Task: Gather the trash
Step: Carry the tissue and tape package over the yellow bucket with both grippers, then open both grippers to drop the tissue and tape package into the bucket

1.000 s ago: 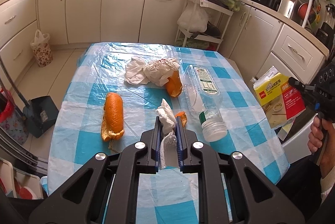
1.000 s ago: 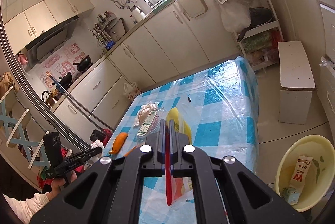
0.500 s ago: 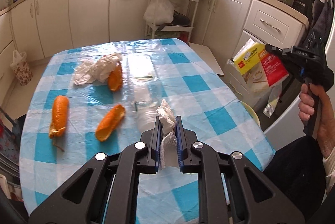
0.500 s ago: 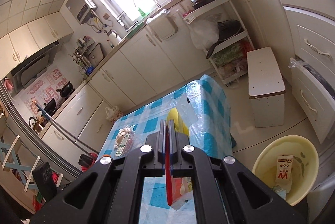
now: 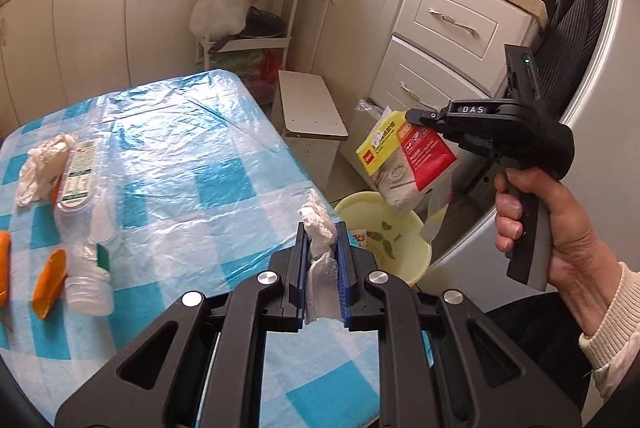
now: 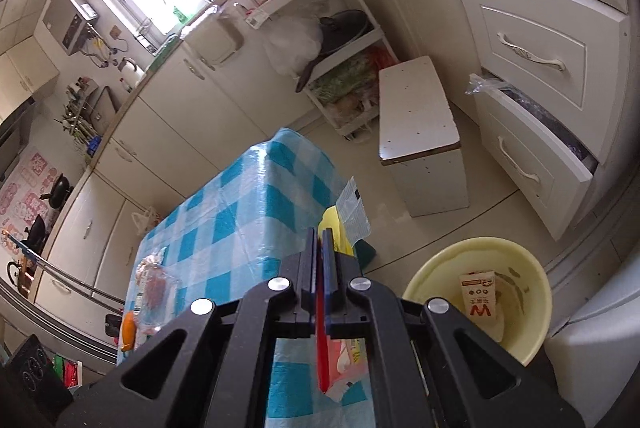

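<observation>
My left gripper (image 5: 320,232) is shut on a crumpled white tissue (image 5: 319,228), held over the table's right edge. My right gripper (image 6: 319,240) is shut on a yellow and red plastic package (image 5: 404,154), held in the air above a pale yellow basin (image 5: 384,240) on the floor. The package also shows in the right wrist view (image 6: 346,216). The basin (image 6: 516,340) holds a small carton (image 6: 478,298). On the blue checked table (image 5: 192,156) lie a clear plastic bottle (image 5: 82,188), orange peels (image 5: 48,282) and another crumpled tissue (image 5: 40,160).
A white stool (image 5: 310,108) stands beside the table. White drawers (image 6: 532,148) are at the right, the lower one pulled open. A shelf rack with bags (image 5: 240,16) stands against the far cabinets.
Both grippers have swung right, from over the table toward the basin on the floor. The left still holds the tissue and the right still holds the package.
</observation>
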{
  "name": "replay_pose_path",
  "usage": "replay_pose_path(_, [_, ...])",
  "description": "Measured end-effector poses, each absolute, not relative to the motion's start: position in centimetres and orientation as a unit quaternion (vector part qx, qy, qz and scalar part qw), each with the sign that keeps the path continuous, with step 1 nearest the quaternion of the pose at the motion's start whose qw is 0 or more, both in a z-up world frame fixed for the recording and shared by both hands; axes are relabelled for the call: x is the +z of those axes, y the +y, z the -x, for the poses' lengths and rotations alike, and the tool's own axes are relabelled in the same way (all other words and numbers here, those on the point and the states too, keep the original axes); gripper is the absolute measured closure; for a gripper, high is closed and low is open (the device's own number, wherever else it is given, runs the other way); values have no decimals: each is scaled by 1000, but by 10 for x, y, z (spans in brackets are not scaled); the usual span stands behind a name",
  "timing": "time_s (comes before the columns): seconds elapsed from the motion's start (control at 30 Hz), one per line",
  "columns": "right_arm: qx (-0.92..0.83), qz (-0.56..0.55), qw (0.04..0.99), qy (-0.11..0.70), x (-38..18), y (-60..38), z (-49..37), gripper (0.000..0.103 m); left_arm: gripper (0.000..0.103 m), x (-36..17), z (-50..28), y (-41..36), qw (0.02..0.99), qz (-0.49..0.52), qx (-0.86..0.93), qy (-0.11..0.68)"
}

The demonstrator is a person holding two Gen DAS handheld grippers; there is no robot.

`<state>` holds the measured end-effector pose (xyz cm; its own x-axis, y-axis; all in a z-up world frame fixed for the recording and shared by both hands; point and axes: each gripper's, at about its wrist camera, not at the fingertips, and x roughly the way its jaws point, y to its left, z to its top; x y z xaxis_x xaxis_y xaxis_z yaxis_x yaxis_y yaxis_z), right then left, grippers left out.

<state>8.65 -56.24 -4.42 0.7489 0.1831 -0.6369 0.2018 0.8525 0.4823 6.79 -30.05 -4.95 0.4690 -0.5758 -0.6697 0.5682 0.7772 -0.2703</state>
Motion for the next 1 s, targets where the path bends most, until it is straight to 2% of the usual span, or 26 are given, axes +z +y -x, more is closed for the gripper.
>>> replay_pose_path(0.2, [-43,-315,867,383,-72,-597,-88,100,91,-60,-79,-340,841,8,-346,416])
replay_pose_path(0.57, [-68,-330,842,422,-99,-612,-94,100,90,-75,-99,-411,813,13,-362,456])
replay_pose_path(1.0, [-82,-409,804,424,-125,-642,-89,98,90,-101,-127,-474,782,31,-348,515])
